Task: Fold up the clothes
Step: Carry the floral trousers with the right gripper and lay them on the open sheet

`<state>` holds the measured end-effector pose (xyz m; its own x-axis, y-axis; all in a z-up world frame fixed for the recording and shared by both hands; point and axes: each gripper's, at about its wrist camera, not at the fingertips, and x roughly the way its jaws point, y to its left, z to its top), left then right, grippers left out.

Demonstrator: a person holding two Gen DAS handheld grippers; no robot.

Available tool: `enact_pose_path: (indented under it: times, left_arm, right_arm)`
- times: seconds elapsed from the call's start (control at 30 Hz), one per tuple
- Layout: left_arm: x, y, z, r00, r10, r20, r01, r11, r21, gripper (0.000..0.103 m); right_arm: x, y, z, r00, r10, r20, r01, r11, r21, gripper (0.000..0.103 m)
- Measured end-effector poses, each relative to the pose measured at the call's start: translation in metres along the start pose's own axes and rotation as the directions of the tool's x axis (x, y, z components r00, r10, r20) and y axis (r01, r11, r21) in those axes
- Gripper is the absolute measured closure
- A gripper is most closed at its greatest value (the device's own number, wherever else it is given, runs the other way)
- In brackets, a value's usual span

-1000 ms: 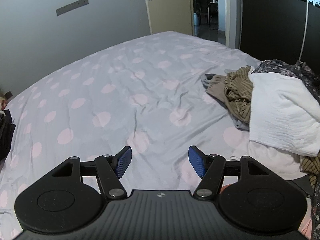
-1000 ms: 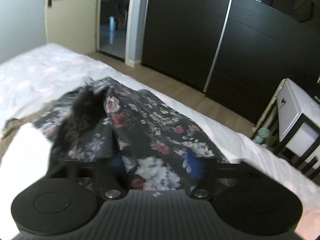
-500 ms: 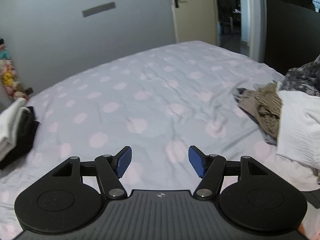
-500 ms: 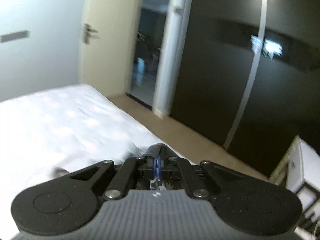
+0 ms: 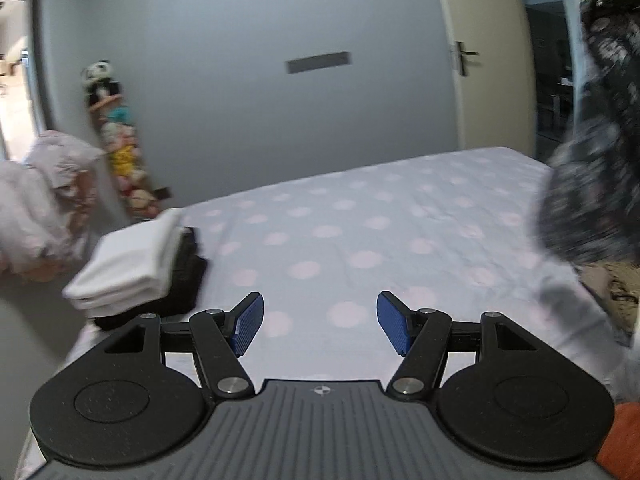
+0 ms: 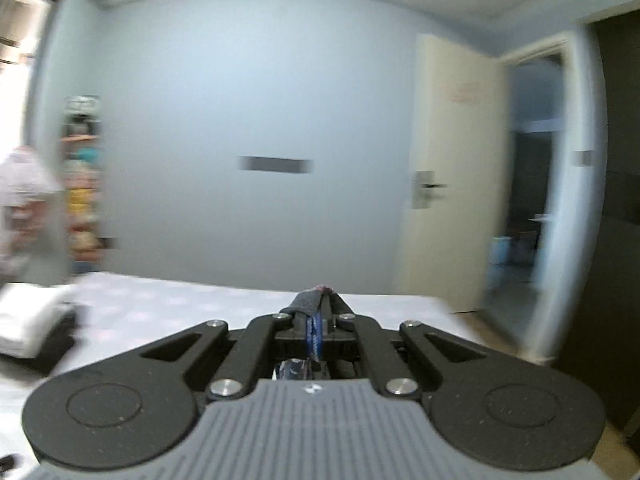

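Since half a second ago my left gripper [image 5: 320, 322] has swung further left: the folded stack [image 5: 136, 268], then at the far left margin of its view, now sits just ahead and left of my left fingertip, and the floral garment [image 5: 592, 168] now hangs in the air at the upper right instead of lying on the pile. My right gripper [image 6: 316, 320] has turned from the dark wardrobe toward the grey wall [image 6: 248, 120].

The left gripper's jaws stand wide apart with nothing between the blue pads [image 5: 249, 322]. The right gripper's jaws are pressed together on a pinch of dark fabric at its tips; that fabric is a fold of the garment.

Ahead of the left gripper the spotted bedsheet [image 5: 360, 232] lies bare, an open stretch running to the far bed edge under the wall. The left bed edge passes just beside the stack. To the right, a tan garment [image 5: 620, 288] lies at the margin, below the hanging cloth. The open door [image 6: 448, 184] stands ahead and right of my right gripper.
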<state>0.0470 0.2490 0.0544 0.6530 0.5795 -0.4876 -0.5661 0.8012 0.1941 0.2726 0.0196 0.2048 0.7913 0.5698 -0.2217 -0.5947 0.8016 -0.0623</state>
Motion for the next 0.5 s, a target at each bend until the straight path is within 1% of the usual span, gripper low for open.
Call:
enact_pose_path:
  times: [0.03,0.1,0.13,0.17,0.23,0.27,0.3,0.33,0.37,0.43,0.47,0.5]
  left_arm:
    - [-0.003,0.01,-0.002,1.0,0.021,-0.003,-0.021,1.0,-0.004,0.028]
    - [-0.007,0.03,-0.006,0.998,0.063,-0.015,-0.063,0.998,-0.013,0.028]
    - [-0.008,0.038,-0.009,0.996,0.082,-0.023,-0.082,0.997,-0.014,0.028]
    - [-0.008,0.045,-0.013,0.995,0.097,-0.034,-0.098,0.995,-0.011,0.028]
    - [-0.006,0.057,-0.021,0.99,0.127,-0.064,-0.127,0.992,-0.001,0.028]
    - [-0.005,0.063,-0.027,0.987,0.138,-0.082,-0.138,0.99,0.003,0.028]
    - [-0.002,0.068,-0.033,0.984,0.144,-0.102,-0.144,0.99,0.008,0.028]
    - [0.001,0.072,-0.039,0.981,0.149,-0.127,-0.148,0.989,0.013,0.028]
    - [0.005,0.075,-0.045,0.977,0.152,-0.15,-0.151,0.988,0.016,0.028]
    - [0.012,0.079,-0.056,0.968,0.155,-0.195,-0.155,0.988,0.019,0.028]
    - [0.016,0.081,-0.061,0.963,0.157,-0.217,-0.157,0.987,0.02,0.028]
    - [0.019,0.083,-0.067,0.958,0.159,-0.239,-0.158,0.987,0.022,0.028]
  right_arm:
    - [0.001,0.024,-0.001,0.998,0.059,-0.014,-0.059,0.998,0.0,0.1]
    - [0.004,0.069,-0.022,0.983,0.168,-0.075,-0.17,0.985,-0.011,0.1]
    - [0.006,0.089,-0.035,0.97,0.218,-0.11,-0.221,0.975,-0.016,0.1]
    - [0.01,0.107,-0.058,0.951,0.265,-0.157,-0.271,0.962,-0.017,0.1]
    - [0.016,0.144,-0.096,0.909,0.328,-0.257,-0.346,0.938,-0.027,0.1]
    - [0.019,0.158,-0.123,0.881,0.354,-0.313,-0.381,0.924,-0.028,0.1]
    - [0.011,0.177,-0.149,0.852,0.377,-0.363,-0.411,0.911,-0.02,0.1]
    - [0.012,0.184,-0.174,0.816,0.405,-0.412,-0.446,0.895,-0.006,0.101]
    - [0.012,0.192,-0.199,0.777,0.431,-0.46,-0.48,0.877,0.011,0.101]
    - [0.001,0.209,-0.242,0.683,0.475,-0.555,-0.542,0.839,0.051,0.101]
    - [-0.005,0.214,-0.267,0.646,0.478,-0.595,-0.565,0.824,0.049,0.101]
    - [-0.004,0.217,-0.283,0.614,0.472,-0.632,-0.587,0.809,0.034,0.101]
